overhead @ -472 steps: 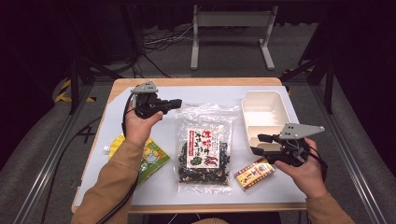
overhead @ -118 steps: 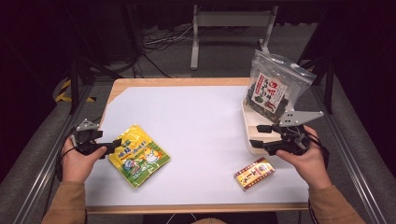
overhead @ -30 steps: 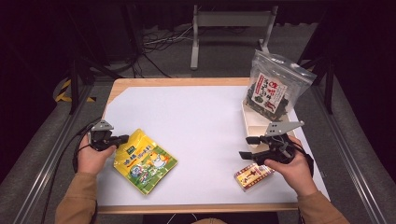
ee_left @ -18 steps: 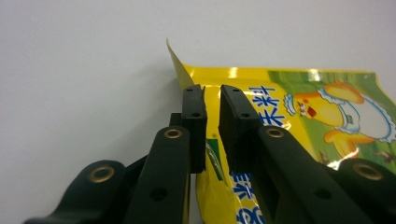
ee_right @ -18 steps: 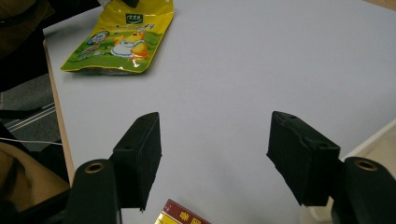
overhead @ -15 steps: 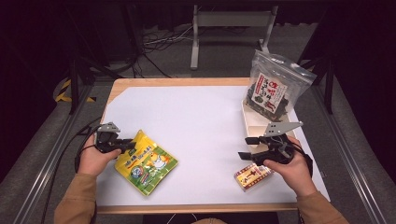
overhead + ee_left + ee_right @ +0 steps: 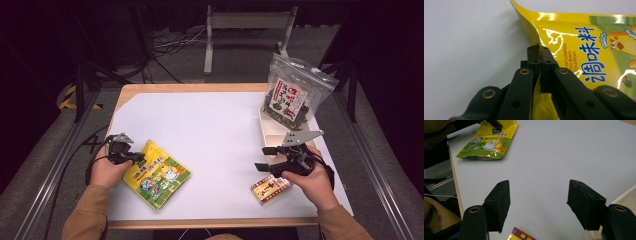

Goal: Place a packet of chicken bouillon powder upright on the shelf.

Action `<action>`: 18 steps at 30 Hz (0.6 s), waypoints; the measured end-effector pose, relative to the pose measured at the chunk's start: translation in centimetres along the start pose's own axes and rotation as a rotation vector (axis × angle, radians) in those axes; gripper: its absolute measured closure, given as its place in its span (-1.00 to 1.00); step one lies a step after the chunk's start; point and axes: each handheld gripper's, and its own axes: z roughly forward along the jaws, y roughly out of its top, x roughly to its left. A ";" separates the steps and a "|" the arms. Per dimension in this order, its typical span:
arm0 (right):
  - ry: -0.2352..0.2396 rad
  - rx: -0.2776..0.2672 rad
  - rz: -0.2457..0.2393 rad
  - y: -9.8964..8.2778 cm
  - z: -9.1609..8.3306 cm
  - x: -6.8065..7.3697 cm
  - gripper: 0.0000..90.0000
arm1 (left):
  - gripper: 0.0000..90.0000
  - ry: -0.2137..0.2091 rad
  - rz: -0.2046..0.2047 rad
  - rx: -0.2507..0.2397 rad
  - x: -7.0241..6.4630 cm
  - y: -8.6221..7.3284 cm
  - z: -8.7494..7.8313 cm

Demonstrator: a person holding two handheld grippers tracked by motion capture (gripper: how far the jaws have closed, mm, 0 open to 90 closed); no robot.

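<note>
Left gripper [image 7: 539,62]: fingers pinched on the yellow bouillon pouch [image 7: 156,173] at its far-left edge, near-left of the bench [image 7: 210,125]. Thin film grip; pouch could slip or tear if lifted fast. Right gripper [image 7: 539,202]: fingers wide, empty, above the small red box [image 7: 270,188]. Seaweed bag [image 7: 292,95] leans in the white tray [image 7: 265,130] far right; could topple.

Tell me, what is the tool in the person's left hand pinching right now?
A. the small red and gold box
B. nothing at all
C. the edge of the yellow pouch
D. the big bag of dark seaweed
C: in the left gripper view the left tool is closed on the edge of the yellow pouch.
</note>
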 end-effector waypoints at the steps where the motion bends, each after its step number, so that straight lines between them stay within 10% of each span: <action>1: -0.001 -0.001 0.000 0.0 0.0 0.0 -0.22 | 0.99 -0.002 -0.003 -0.007 0.0 0.0 0.0; 18: -0.004 0.034 -0.098 0.5 -0.2 0.6 0.16 | 0.99 -0.094 0.016 -0.153 -1.9 2.3 -5.4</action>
